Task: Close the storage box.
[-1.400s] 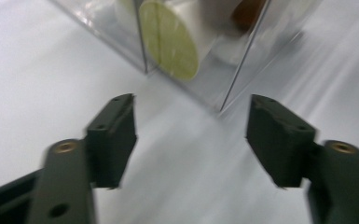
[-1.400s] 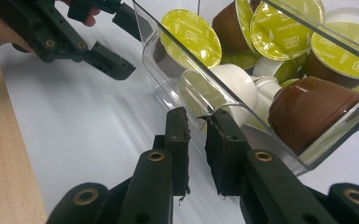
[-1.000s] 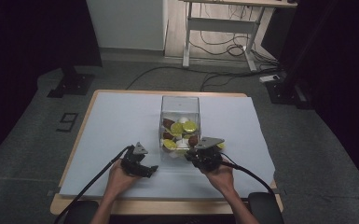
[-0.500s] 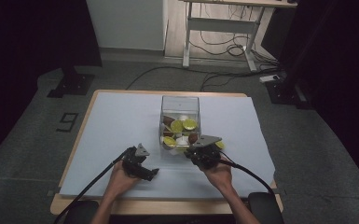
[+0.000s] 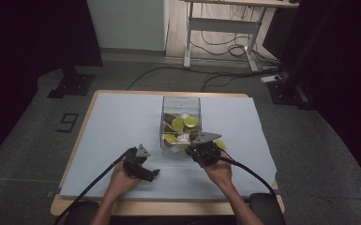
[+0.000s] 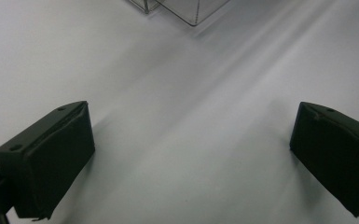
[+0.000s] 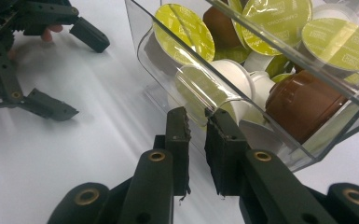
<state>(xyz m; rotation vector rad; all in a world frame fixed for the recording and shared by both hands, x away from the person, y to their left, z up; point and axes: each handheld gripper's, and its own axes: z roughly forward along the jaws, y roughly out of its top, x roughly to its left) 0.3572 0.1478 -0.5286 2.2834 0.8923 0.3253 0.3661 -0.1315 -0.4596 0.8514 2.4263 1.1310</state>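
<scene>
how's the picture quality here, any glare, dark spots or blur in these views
High view: dim overall, the surroundings nearly black, the white table cover the brightest area. Left gripper view: soft shadow streaks cross the cover, and the open left gripper looks slightly blurred up close. Right gripper view: sharp, with bright reflections along the clear box wall, which the right gripper pinches.
</scene>
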